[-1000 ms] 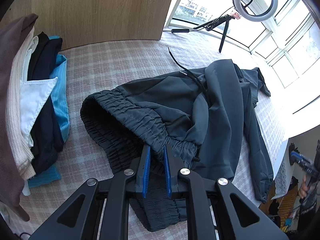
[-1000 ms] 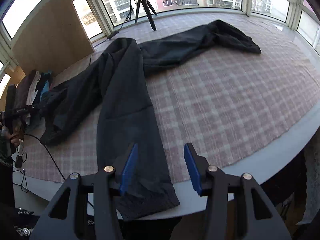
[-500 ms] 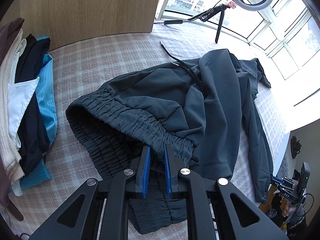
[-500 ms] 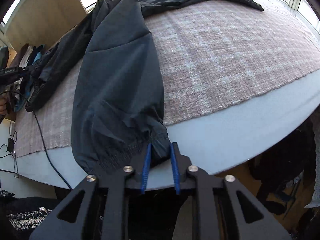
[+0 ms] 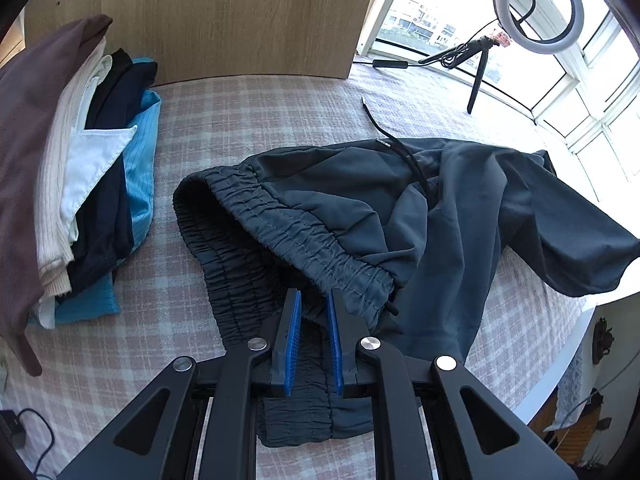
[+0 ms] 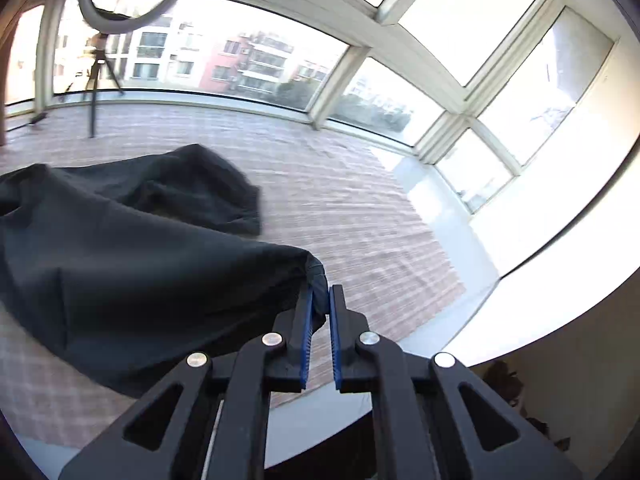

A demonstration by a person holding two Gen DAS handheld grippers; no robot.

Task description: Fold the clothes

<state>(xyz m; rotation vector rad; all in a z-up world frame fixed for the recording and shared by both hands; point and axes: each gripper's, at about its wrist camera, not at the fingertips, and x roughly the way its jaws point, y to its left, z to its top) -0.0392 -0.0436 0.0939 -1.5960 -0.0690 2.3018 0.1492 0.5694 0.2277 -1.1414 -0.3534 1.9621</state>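
Dark grey trousers [image 5: 360,216] lie on the checked cloth, their elastic waistband bunched toward me in the left wrist view. My left gripper [image 5: 313,300] is shut on the waistband, with gathered fabric pinched between its blue pads. A black drawstring [image 5: 396,148] trails from the waist. In the right wrist view my right gripper [image 6: 320,292] is shut on the hem of one trouser leg [image 6: 132,276], which is lifted off the table and hangs to the left. The other leg [image 6: 200,184] lies crumpled behind it.
A stack of folded clothes [image 5: 80,184] lies at the left by a wooden panel [image 5: 224,16]. A ring light on a tripod [image 5: 540,8] stands by the windows. The table's white edge [image 6: 452,208] runs along the right.
The right gripper closed on the trouser leg's hem at the table edge, then swung up and round, lifting the leg. The left gripper has kept its grip on the waistband and barely shifted.
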